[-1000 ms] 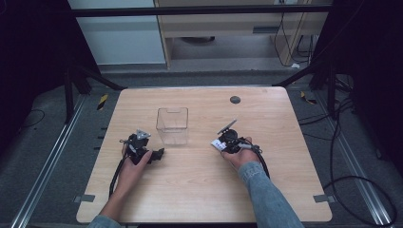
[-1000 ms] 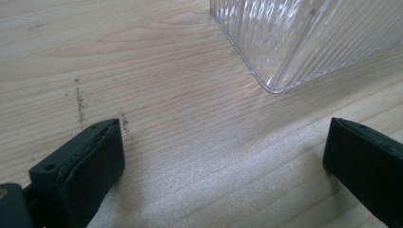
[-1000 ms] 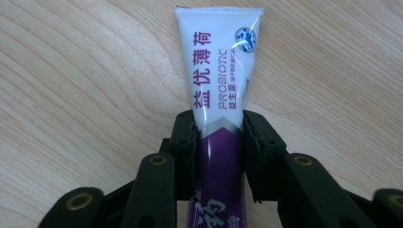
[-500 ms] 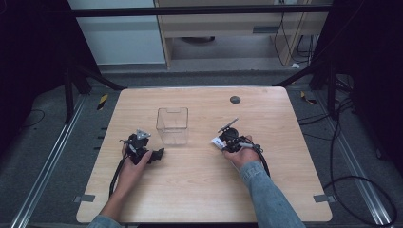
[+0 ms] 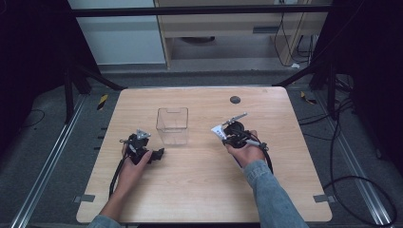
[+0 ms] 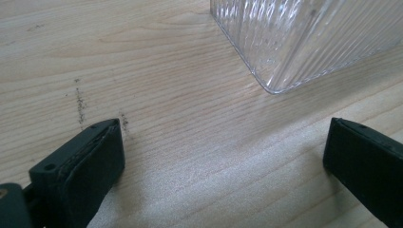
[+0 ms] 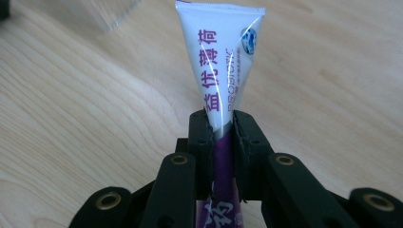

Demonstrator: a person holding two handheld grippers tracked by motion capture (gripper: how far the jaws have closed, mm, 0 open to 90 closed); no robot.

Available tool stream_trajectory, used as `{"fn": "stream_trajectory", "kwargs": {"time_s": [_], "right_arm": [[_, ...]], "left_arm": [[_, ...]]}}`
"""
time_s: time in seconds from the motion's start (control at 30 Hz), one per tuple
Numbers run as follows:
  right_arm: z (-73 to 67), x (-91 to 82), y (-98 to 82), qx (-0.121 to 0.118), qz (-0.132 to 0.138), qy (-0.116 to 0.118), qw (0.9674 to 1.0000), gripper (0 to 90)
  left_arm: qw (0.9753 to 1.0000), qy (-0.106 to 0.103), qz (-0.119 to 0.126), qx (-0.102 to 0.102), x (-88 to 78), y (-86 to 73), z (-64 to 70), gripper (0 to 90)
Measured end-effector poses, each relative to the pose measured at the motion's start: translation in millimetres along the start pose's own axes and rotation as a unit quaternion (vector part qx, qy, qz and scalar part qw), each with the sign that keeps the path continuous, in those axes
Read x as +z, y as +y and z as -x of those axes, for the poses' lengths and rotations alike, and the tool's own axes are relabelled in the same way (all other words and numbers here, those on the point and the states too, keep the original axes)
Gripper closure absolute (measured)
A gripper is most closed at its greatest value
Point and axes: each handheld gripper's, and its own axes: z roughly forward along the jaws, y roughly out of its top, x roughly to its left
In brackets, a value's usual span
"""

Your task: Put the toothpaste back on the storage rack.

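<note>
a pale wooden table (image 5: 199, 190) with rounded corners carries a clear ribbed plastic box (image 5: 172, 125) near its middle; a dark round spot (image 5: 235, 99) sits farther back.

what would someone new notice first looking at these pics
Probably the white tube with purple lettering, clamped between the right gripper's black jaws right of the table's middle. Next, the clear ribbed plastic box standing at the table's centre, with the left gripper resting open just beside it.

Left gripper (image 5: 159, 153) low, jaws wide apart; right gripper (image 5: 219, 131) lifted, jaws just clamped together.
</note>
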Motion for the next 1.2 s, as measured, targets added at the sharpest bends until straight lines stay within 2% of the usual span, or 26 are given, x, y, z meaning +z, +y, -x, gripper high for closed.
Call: {"fn": "stream_trajectory", "kwargs": {"time_s": [0.13, 0.2, 0.23, 0.33, 0.53, 0.7, 0.77, 0.87, 0.93, 0.97, 1.0, 1.2], "right_arm": [[2.8, -14.3, 8.6, 0.007, 0.045, -0.001, 0.999, 79.0], [2.8, -21.4, 13.9, 0.008, 0.073, -0.006, 0.9973, 79.1], [2.8, -21.4, 13.9, 0.008, 0.073, -0.006, 0.9973, 79.1], [0.8, -28.5, 21.6, 0.014, 0.103, -0.008, 0.9946, 79.1], [-4.9, -31.2, 34.8, 0.016, 0.131, -0.005, 0.9912, 79.1], [-12.9, -31.2, 46.9, 0.007, 0.15, -0.006, 0.9886, 79.1], [-18.7, -31.2, 54.3, 0.006, 0.163, 0.001, 0.9866, 79.1], [-21.8, -30.5, 59.7, 0.01, 0.17, 0.009, 0.9854, 79.2], [-28.9, -32.2, 69.7, 0.014, 0.183, 0.013, 0.983, 79.2], [-28.9, -32.2, 69.7, 0.014, 0.183, 0.013, 0.983, 79.2], [-32.5, -35.7, 76.3, 0.01, 0.194, 0.015, 0.9809, 79.1], [-39.0, -41.1, 93.1, 0.001, 0.212, 0.017, 0.9771, 79.2]], "left_arm": [[1.0, 0.0, 0.0, 0.0, 0.0, 0.0, 0.0, 0.0], [1.0, 0.0, 0.0, 0.0, -0.2, -0.2, 0.1, 0.0], [1.0, 0.0, 0.001, 0.0, -0.2, -0.3, 0.2, 0.0], [1.0, 0.0, 0.001, 0.0, -0.1, -0.2, 0.2, 0.0], [1.0, 0.0, 0.001, 0.0, -0.1, -0.2, 0.1, 0.0], [1.0, -0.001, 0.0, 0.0, -0.1, -0.2, 0.1, 0.0], [1.0, 0.0, 0.001, 0.0, -0.1, -0.2, 0.1, 0.0], [1.0, 0.0, 0.001, 0.0, -0.1, -0.2, 0.2, 0.0], [1.0, 0.0, 0.001, 0.0, -0.1, -0.3, 0.3, 0.0], [1.0, 0.0, 0.001, 0.0, -0.1, -0.3, 0.3, 0.0], [1.0, 0.0, 0.001, 0.0, -0.1, -0.2, 0.2, 0.0], [1.0, 0.0, 0.002, -0.001, 0.1, -0.1, 0.4, 0.0]]}}
